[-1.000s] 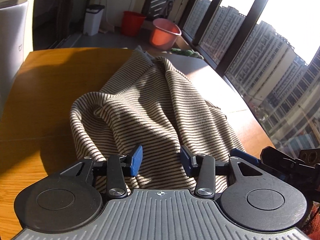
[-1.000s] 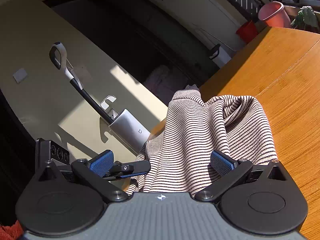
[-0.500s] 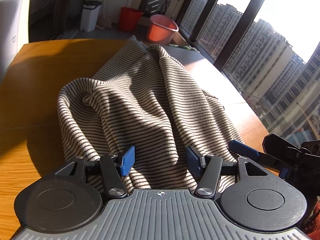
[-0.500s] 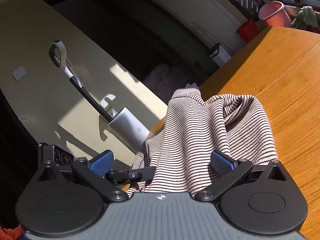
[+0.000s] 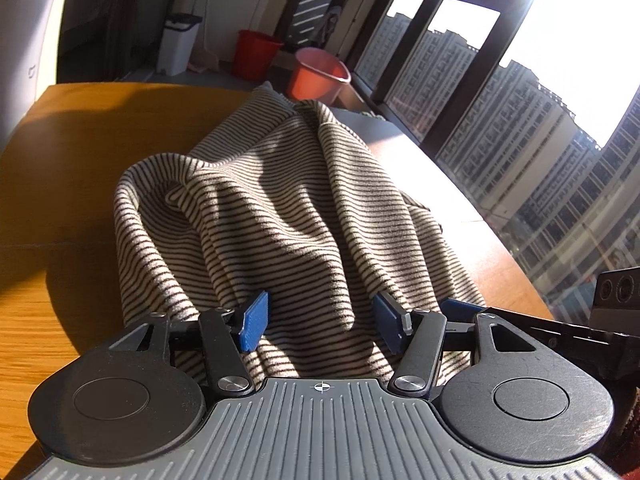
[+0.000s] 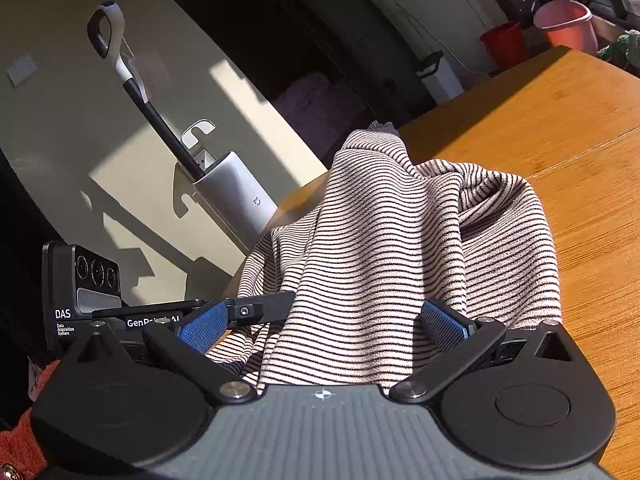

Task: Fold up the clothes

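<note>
A cream garment with thin dark stripes lies bunched on the wooden table. It also shows in the right wrist view, partly hanging over the table's near edge. My left gripper is open, its blue pads either side of the garment's near edge, cloth between them. My right gripper is open wide over the same near edge, at the left gripper's right. The left gripper's body shows in the right wrist view.
The wooden table stretches away past the garment. A white vacuum dock stands beside it. Red and pink buckets and a white bin stand on the floor by the large windows.
My left gripper's jaws have opened wider and it has moved forward over the garment. The right gripper has stayed open and nearly still.
</note>
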A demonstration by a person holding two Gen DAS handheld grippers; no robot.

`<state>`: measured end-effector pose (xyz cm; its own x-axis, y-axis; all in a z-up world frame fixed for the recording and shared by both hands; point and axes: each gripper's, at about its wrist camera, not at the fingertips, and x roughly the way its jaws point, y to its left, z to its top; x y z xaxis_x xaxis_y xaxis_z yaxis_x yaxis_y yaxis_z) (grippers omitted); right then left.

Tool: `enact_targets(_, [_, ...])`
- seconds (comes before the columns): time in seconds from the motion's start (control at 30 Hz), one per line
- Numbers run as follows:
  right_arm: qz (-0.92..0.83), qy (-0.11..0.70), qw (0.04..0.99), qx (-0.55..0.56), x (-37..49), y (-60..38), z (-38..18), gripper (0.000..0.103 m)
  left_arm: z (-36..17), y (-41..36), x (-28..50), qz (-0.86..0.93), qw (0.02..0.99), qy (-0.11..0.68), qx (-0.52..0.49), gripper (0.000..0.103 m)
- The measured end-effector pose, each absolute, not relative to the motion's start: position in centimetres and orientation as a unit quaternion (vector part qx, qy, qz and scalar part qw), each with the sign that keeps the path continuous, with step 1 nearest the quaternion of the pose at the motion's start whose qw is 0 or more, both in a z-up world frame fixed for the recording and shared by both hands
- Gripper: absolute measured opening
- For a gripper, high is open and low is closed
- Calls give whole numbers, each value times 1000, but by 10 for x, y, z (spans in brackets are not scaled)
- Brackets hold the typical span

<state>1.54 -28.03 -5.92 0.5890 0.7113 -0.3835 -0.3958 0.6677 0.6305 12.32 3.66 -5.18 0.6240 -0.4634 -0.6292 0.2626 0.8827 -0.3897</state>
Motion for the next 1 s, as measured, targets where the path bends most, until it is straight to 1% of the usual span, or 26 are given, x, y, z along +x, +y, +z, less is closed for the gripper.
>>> enact_targets(0.17, [308,336,848,270,23,-288,-48,103,-49,39,119,-197,894,379,-138,64])
enact_targets(0.2, [297,326,861,255,23,-287,-42,103,-47,38,116,-195,897,374,-132,66])
enact_targets(0.27, [272,305,887,216,23,-283,-27,103,-41,39,106,-195,904,361,-117,72])
enact_targets(0.3, [252,292,906,174,22,-277,-20,102,-38,40,101,-196,907,355,-110,76])
enact_targets(0.33, [236,281,921,134,22,-270,-14,94,-36,40,98,-199,909,351,-106,78])
enact_targets(0.37, [222,273,932,91,23,-259,-8,89,-34,41,94,-204,910,347,-101,79])
enact_targets(0.4, [218,273,935,68,25,-252,-5,81,-33,42,91,-209,910,344,-99,83])
enact_targets(0.43, [219,277,934,57,27,-245,-4,78,-32,42,89,-211,911,341,-97,86])
enact_targets(0.6, [224,298,928,-6,42,-206,-10,78,-37,48,84,-209,910,342,-105,88])
enact_targets(0.67, [221,316,922,-28,48,-194,-16,75,-41,53,83,-208,907,347,-115,89])
enact_targets(0.77, [219,329,916,-60,50,-187,-25,59,-47,58,78,-206,906,350,-121,89])
enact_targets(0.83, [223,331,914,-78,50,-187,-25,38,-50,60,76,-205,905,349,-127,91])
enact_targets(0.87, [226,331,912,-86,50,-189,-24,34,-52,62,76,-205,905,349,-130,92])
enact_targets(0.93, [231,330,911,-89,51,-196,-15,16,-53,64,75,-206,904,349,-136,92])
enact_targets(1.0, [233,327,911,-96,53,-203,-6,11,-52,66,74,-206,904,348,-139,92])
